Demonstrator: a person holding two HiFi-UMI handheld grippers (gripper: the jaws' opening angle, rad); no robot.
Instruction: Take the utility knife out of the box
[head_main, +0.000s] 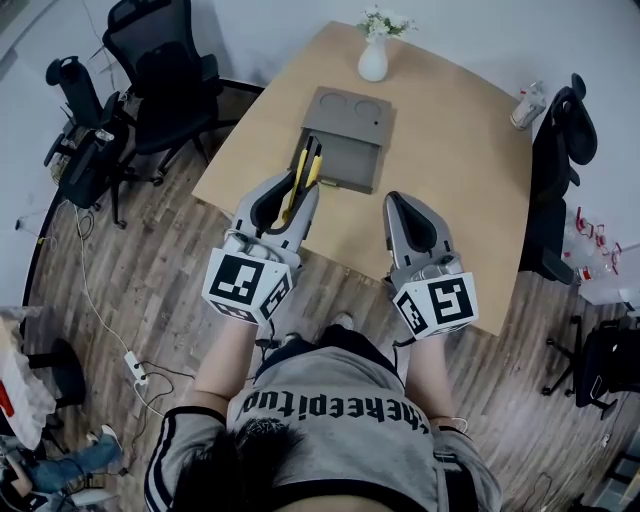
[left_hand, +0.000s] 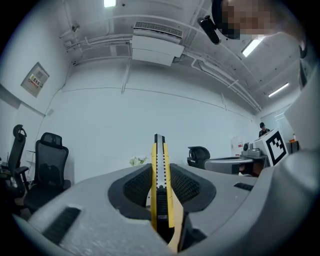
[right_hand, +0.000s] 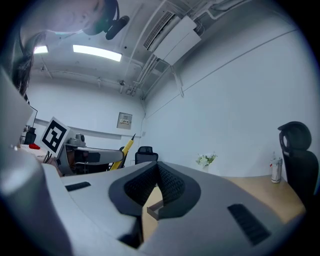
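Head view, from the left: where's the utility knife (head_main: 300, 175)?
Clamped level in the left gripper (head_main: 306, 188), slim, yellow and black, over the tabletop's (head_main: 450, 170) near edge, tip by the flat grey box (head_main: 345, 125).
And the right gripper (head_main: 398, 200)?
Ribbed fingers (right_hand: 172, 187) pinched together on nothing; smooth pale wood runs rightward.
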